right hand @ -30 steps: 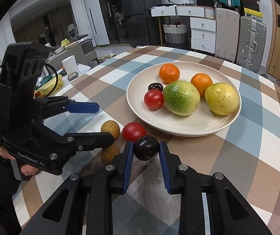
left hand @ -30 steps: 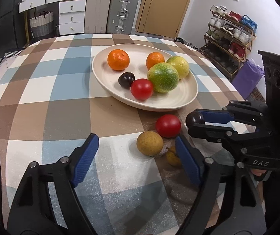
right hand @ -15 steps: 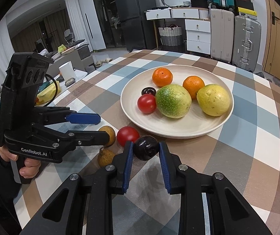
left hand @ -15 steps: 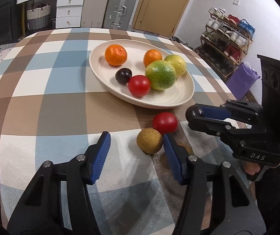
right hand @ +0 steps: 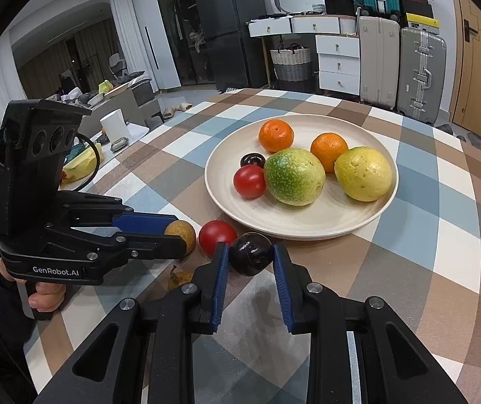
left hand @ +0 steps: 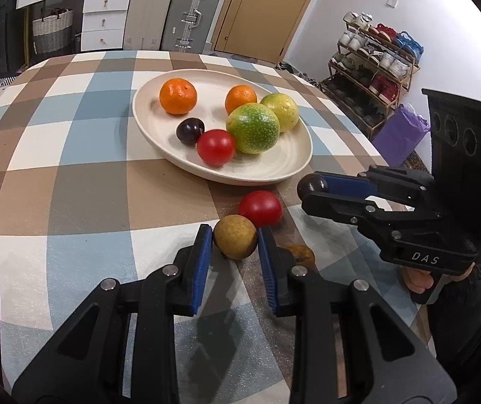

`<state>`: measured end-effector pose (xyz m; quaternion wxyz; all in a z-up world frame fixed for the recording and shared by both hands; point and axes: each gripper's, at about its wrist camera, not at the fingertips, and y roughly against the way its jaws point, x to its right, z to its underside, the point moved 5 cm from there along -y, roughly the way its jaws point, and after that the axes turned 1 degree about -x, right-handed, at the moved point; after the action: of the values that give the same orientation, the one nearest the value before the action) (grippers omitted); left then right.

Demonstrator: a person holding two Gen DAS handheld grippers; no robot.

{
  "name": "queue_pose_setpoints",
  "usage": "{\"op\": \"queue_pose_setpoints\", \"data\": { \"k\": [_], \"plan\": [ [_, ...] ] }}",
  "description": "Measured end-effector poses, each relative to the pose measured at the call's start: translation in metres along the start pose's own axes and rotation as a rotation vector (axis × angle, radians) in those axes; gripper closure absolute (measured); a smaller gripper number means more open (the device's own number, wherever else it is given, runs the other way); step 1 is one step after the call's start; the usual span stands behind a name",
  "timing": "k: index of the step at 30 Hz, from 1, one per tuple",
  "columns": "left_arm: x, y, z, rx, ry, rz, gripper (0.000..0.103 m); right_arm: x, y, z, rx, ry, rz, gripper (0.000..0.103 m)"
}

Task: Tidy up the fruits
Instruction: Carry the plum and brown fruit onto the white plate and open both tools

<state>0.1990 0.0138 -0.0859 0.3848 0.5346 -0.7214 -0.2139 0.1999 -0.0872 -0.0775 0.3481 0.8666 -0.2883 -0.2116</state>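
Checked cloth in blue, brown and white covers the table (left hand: 72,175), with suitcases, white drawers and a shoe rack along the walls behind it. Just above the middle of my left view sits a cream plate (left hand: 287,165) holding two oranges at its far side, a speckled green fruit (left hand: 253,128) touching a yellow-green fruit (left hand: 281,110), a dark plum (left hand: 190,130) and a glossy red tomato (left hand: 216,147) at the near rim.

My left gripper (left hand: 234,242) fills the lower middle of that view, its blue pads pressed against both sides of a round, dull yellow-brown fruit (left hand: 235,240) with fine speckles; I am gripping it on the cloth. Right behind it, touching it, lies a second red tomato (left hand: 260,208), smooth and shiny, off the plate just below the near rim. A smaller brownish fruit (left hand: 301,255) with a stem lies at lower right of the held one, partly hidden by my finger.

My right gripper (right hand: 250,256), in the lower middle of the right view, is clamped on another plum (right hand: 250,253), nearly black with a faint purple sheen and a few pale scuffs. It sits just in front of the plate rim, beside the loose tomato. I cannot tell whether it is lifted off the cloth.
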Motion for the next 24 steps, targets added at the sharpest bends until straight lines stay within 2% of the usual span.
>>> {"op": "queue_pose_setpoints", "data": {
  "k": [4, 16, 24],
  "plan": [
    [-0.003, 0.009, -0.004, 0.050, 0.007, -0.022, 0.078, 0.003, 0.003, -0.002, 0.019, -0.013, 0.000, 0.076],
    [-0.012, 0.037, -0.019, 0.193, 0.020, -0.094, 0.078, 0.024, 0.026, -0.014, 0.146, -0.098, 0.049, 0.076],
    [-0.016, 0.033, -0.034, 0.207, 0.030, -0.131, 0.078, 0.041, 0.026, -0.019, 0.150, -0.148, 0.114, 0.076]
  ]
}}
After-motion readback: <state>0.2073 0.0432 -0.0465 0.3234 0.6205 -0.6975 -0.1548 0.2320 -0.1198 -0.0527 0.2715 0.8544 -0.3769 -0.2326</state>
